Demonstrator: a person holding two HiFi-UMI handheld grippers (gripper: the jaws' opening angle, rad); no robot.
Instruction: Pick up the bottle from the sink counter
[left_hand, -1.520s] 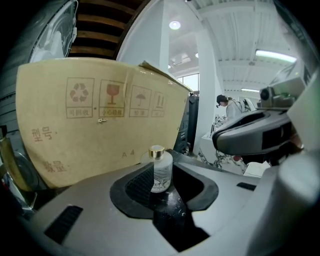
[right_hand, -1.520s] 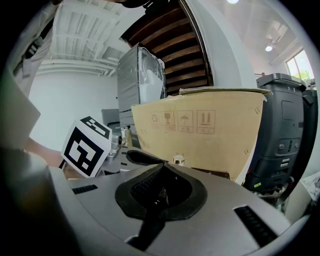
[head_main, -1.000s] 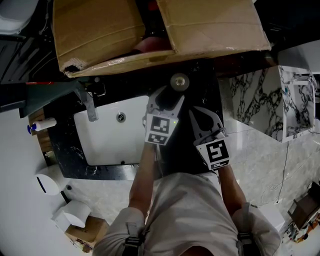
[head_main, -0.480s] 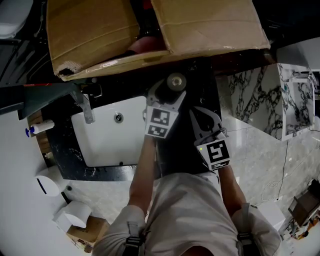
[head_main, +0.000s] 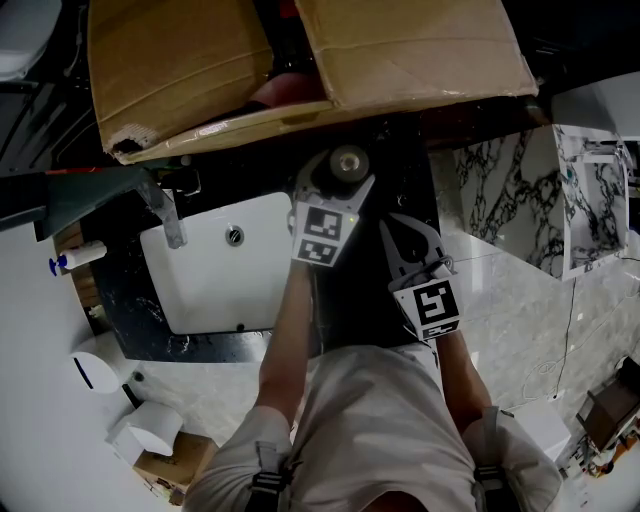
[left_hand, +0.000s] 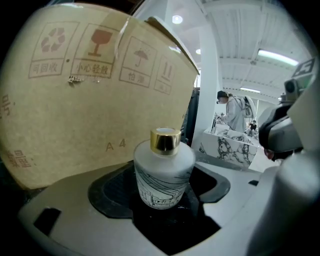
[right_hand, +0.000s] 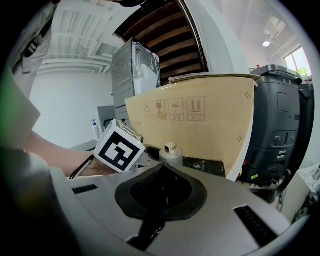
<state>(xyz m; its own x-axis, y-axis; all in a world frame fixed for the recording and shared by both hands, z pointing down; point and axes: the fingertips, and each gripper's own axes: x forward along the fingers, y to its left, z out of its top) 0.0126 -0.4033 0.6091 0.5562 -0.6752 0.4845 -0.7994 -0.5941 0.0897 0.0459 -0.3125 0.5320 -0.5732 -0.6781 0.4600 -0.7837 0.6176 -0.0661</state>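
In the head view a black counter (head_main: 395, 170) carries a white sink (head_main: 215, 275) with a faucet (head_main: 165, 215) at its left. An open cardboard box (head_main: 400, 50) sits beyond the sink. Marble-patterned panels (head_main: 510, 210) stand well to the right of the sink, and pale floor tiles lie on its near side. The bottle (head_main: 348, 160) stands on the counter just right of the sink. It is seen cap-on from above, so its long axis is vertical. The left gripper (head_main: 338, 180) reaches to it with its jaws spread on either side. The right gripper (head_main: 395, 232) is further right of the sink and nearer the person. In the left gripper view the frosted white bottle with black line drawing is upright, its gold cap pointing up. It stands between jaws that are opening, their pads clear of the glass. The box fills the background, and a person (left_hand: 232, 112) stands far off in a bright hall. In the right gripper view the jaws are pressed together on nothing, and a tall black machine (right_hand: 280, 125) stands at the right.
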